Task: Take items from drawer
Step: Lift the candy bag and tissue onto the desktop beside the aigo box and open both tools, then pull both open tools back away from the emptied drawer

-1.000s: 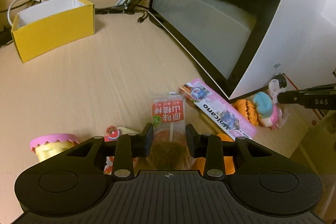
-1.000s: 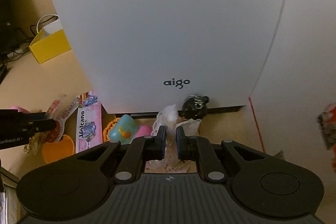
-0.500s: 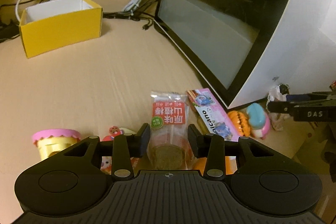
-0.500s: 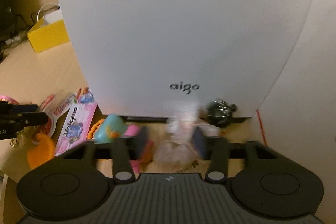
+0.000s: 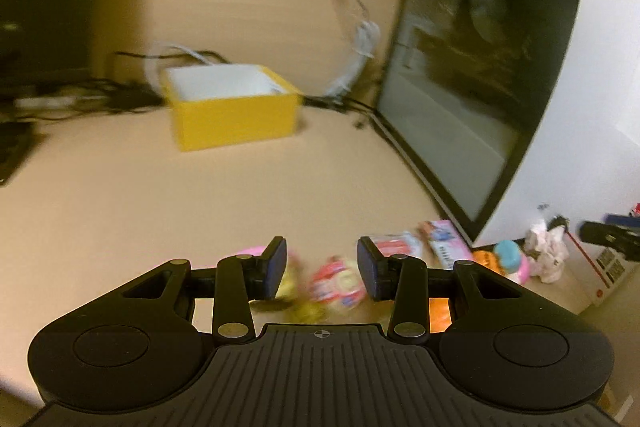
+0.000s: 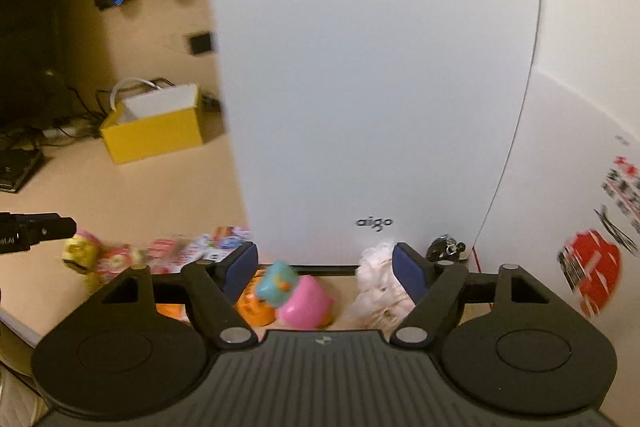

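Beige desk [image 5: 160, 211], toys and snack packets strewn beside white PC case [image 6: 380, 67]. Left gripper [image 5: 322, 267] jaws released, nothing clamped, blurred pink-yellow toys [image 5: 336, 283] below the gap. Right gripper [image 6: 324, 267] jaws opening, empty; teal-pink toy [image 6: 296, 295] and crumpled white bag [image 6: 380, 287] on desk underneath. Yellow box [image 5: 236, 115] further back

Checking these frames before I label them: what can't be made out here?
- Small toys between the left gripper fingers, left wrist view: motion-blurred, unidentifiable.
- Yellow cardboard box contents, both views: hidden by its walls.
- Red printed label, right wrist view: blurred, unreadable.
- The drawer: in neither view.
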Tool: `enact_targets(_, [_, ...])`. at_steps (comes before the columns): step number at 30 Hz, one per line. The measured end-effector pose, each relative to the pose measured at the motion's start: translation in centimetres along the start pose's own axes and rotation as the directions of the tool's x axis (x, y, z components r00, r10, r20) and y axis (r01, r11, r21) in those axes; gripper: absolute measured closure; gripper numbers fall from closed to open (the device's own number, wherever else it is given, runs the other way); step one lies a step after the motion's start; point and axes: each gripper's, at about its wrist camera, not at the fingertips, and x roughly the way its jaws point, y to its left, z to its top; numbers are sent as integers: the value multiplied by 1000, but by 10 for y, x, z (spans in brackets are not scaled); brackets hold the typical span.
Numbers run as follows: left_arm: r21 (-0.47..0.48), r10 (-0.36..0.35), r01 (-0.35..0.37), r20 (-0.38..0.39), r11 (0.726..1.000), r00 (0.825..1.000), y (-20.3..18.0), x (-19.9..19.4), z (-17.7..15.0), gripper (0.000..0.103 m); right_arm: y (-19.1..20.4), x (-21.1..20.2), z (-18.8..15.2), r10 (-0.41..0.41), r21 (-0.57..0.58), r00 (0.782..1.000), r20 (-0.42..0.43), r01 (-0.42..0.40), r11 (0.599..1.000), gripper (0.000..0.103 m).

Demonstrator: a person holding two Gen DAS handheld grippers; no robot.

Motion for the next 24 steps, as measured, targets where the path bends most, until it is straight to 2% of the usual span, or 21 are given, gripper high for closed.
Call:
enact_targets(2, [-32,50,-50,21,998,999,14,-24,-9,60,7,-17,-4,9,1,1000,22,-9,1000,17])
enact_targets(4, [-70,96,-95,23,993,995,28,-45,-22,60,18,-35,-16,11,-1,999,52,-11,1000,13])
enact_targets(6, [-87,123,-123,5,989,992,37,-60,-33,60,31,-59,-29,8,-16,997,77,-6,1000,9])
enact_targets(8, [-75,140,-141,-17,987,990,42,-73,-46,60,42,-80,-42,4,-31,995,101,-1,1000,0])
enact_targets(12, [-92,150,-155,-62,984,987,46,-90,-68,60,65,-126,-75,-20,-31,979,204,27,999,0])
enact_targets(17, [-102,143,-151,-75,983,987,36,-114,-91,60,88,-133,-96,65,-75,996,61,-60,995,0])
enact_targets(21, [-113,159,-166,-69,980,985,20,-140,-118,60,92,-136,-112,134,-79,990,-30,-136,988,0])
enact_targets(24, [-93,129,-132,-38,987,991,-11,-165,-157,60,88,-142,-136,179,-48,979,-95,-184,982,0])
